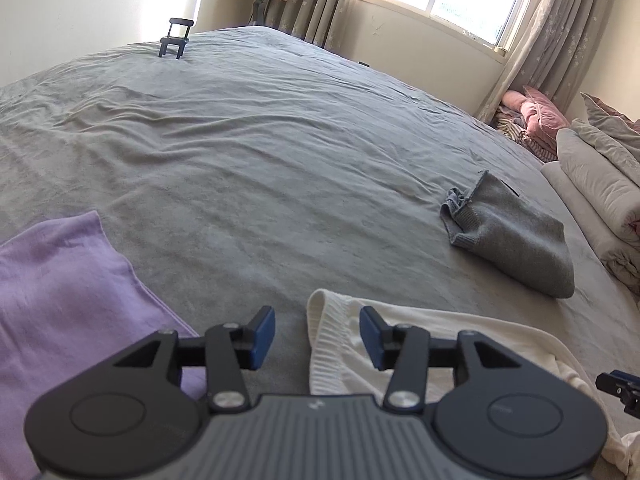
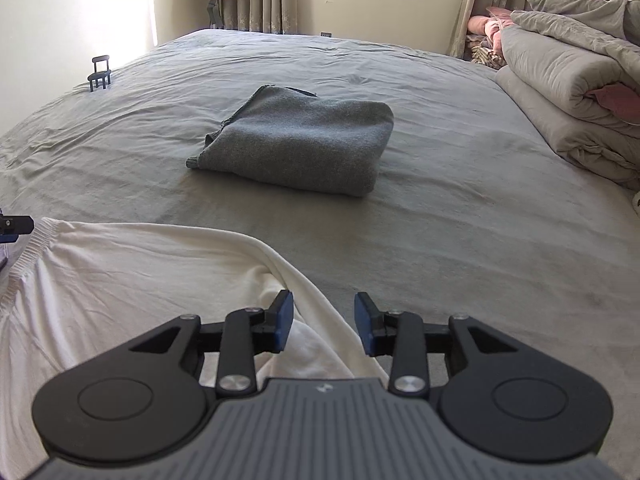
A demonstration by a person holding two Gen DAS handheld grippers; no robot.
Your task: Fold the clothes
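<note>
- Left hand-held gripper (image 1: pixel 317 334): jaws are spread wide at lower centre, nothing gripped; the ribbed hem of the cream garment (image 1: pixel 400 344) lies below.
- Right hand-held gripper (image 2: pixel 324 322): likewise parted and empty, over the cream garment's edge.
- Folded grey sweater (image 2: pixel 296 142) is noted mid-frame on the bed (image 2: pixel 460 220).
- Lilac garment (image 1: pixel 60 300) is seen lower left.
</note>
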